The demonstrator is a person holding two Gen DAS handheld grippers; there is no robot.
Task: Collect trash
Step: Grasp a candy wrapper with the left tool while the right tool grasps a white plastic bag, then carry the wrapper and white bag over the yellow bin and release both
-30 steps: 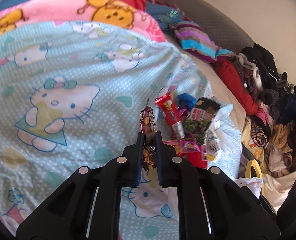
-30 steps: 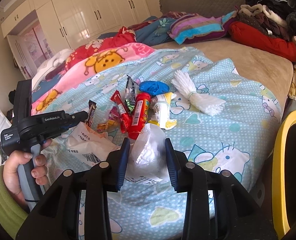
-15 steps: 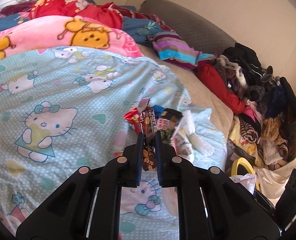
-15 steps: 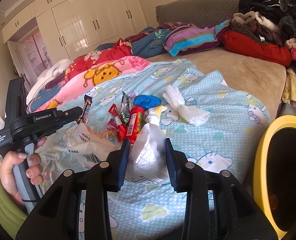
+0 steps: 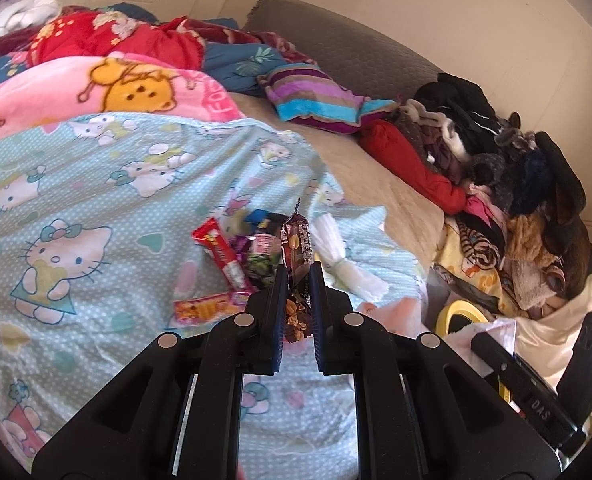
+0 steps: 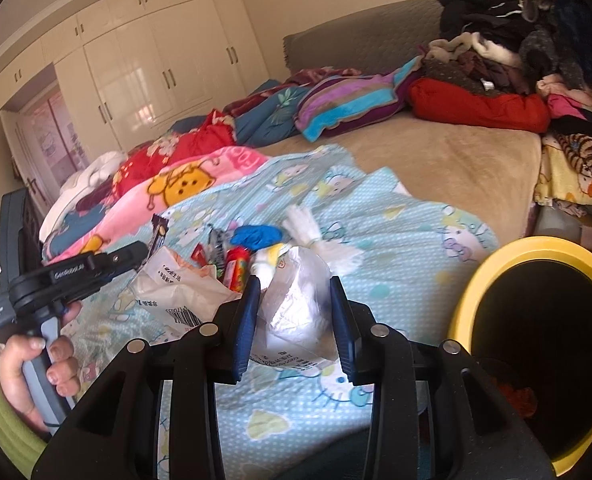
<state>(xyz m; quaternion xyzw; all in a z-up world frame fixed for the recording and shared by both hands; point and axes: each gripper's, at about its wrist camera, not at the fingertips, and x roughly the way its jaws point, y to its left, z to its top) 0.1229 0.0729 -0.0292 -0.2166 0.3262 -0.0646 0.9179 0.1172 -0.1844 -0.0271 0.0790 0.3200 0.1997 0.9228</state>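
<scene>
The brown snack wrapper [image 5: 296, 248] stands upright, long axis vertical, clamped between the fingers of the left gripper [image 5: 298, 280] above the blue blanket [image 5: 96, 184]. The yellow bin [image 6: 535, 344] is the landmark: it lies to the right of this wrapper, beside the bed edge. The right gripper [image 6: 296, 304] is nearer to the bin; its fingers press on a white plastic bag [image 6: 296, 300]. More wrappers [image 5: 224, 256] lie on the blanket, to the left of the bin. I judge the next carry goes rightward.
</scene>
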